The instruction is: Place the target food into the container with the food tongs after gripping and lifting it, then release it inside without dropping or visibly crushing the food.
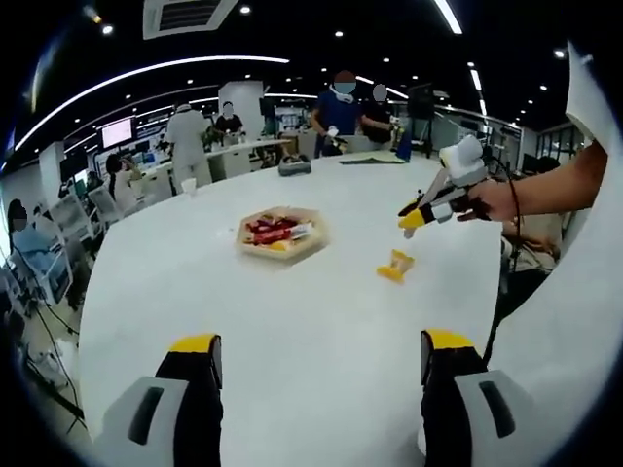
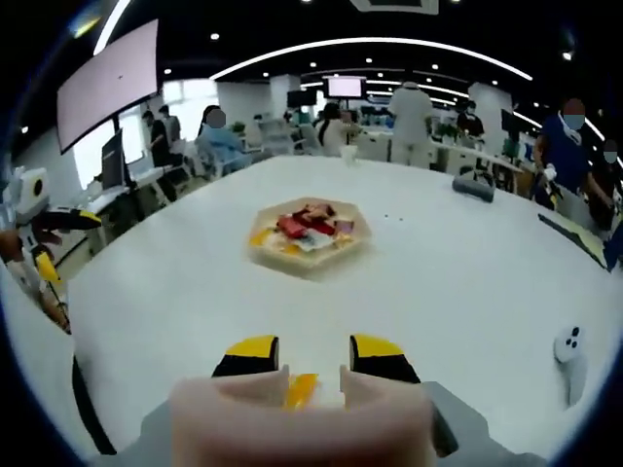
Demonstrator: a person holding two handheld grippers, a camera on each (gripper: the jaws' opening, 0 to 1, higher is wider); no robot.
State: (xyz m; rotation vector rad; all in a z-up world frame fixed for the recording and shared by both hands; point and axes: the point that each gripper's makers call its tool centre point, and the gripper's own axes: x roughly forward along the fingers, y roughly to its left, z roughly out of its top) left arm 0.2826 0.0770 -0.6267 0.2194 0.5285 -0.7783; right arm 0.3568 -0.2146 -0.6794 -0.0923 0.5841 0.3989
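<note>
A hexagonal wooden container [image 1: 282, 234] [image 2: 310, 233] with red and yellow food stands mid-table. A yellow food piece [image 1: 395, 265] lies on the white table [image 1: 292, 321] to its right. My left gripper [image 1: 319, 348] is open, low over the near table, with nothing between its jaws; it also appears at the left edge as the left gripper [image 2: 58, 243]. A hand holds my right gripper [image 1: 417, 216] just above the yellow piece. In its own view the right gripper [image 2: 314, 348] has its jaws close around a pale blurred object, seemingly the food tongs [image 2: 302, 413], with an orange bit in the middle.
A white controller [image 2: 569, 352] lies near the table's right edge. A dark object [image 1: 294, 167] [image 2: 474, 187] sits at the far side. Several people [image 1: 336, 107] stand at desks behind. The person's arm [image 1: 555, 190] reaches in from the right.
</note>
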